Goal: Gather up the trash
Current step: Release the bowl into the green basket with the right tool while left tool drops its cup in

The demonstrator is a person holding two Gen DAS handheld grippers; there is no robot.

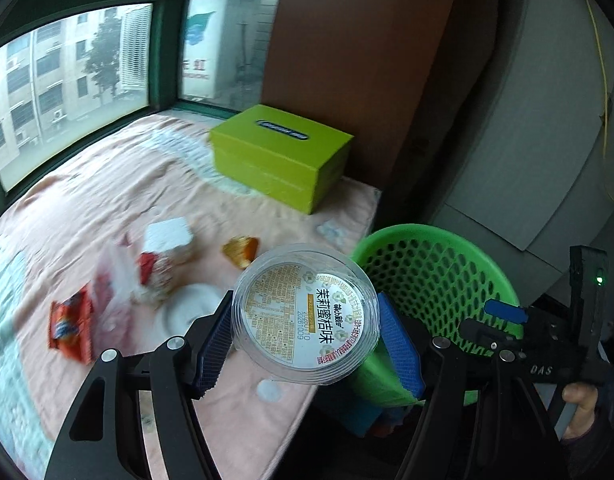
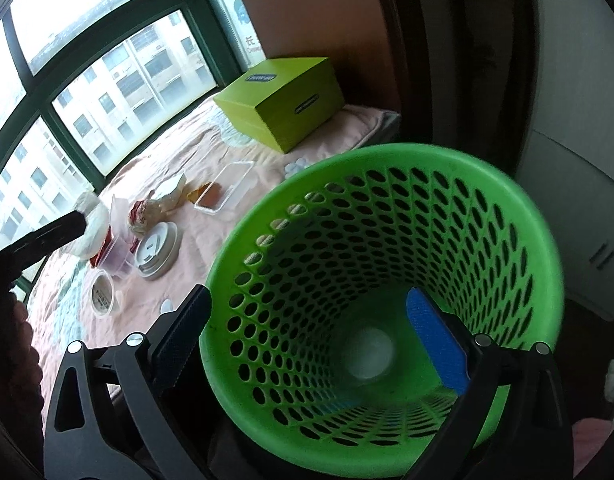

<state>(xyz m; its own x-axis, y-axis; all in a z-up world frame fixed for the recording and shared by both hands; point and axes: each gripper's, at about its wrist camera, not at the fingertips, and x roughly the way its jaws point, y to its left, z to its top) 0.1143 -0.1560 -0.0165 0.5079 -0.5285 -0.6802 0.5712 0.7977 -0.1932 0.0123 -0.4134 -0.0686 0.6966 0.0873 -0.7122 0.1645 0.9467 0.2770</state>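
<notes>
My left gripper [image 1: 307,344] is shut on a clear plastic cup [image 1: 307,312] with a printed label, held above the bed's edge, just left of the green mesh waste basket [image 1: 431,276]. My right gripper [image 2: 323,340] is shut on the basket's near wall [image 2: 267,400], one finger outside and the blue finger [image 2: 437,340] inside. The basket's bottom shows only a pale disc [image 2: 367,354]. Trash lies on the pink sheet [image 2: 243,224]: a white cup lid [image 2: 157,250], a clear tray [image 2: 225,188], a small tub [image 2: 103,294], wrappers [image 1: 71,328] and a white carton [image 1: 167,240].
A lime green box [image 1: 279,152] stands at the far end of the bed by a brown panel [image 1: 347,40]. Windows [image 1: 67,80] run along the left side. White cabinet doors [image 2: 579,220] stand at the right. A gold wrapper [image 1: 241,250] lies near the cup.
</notes>
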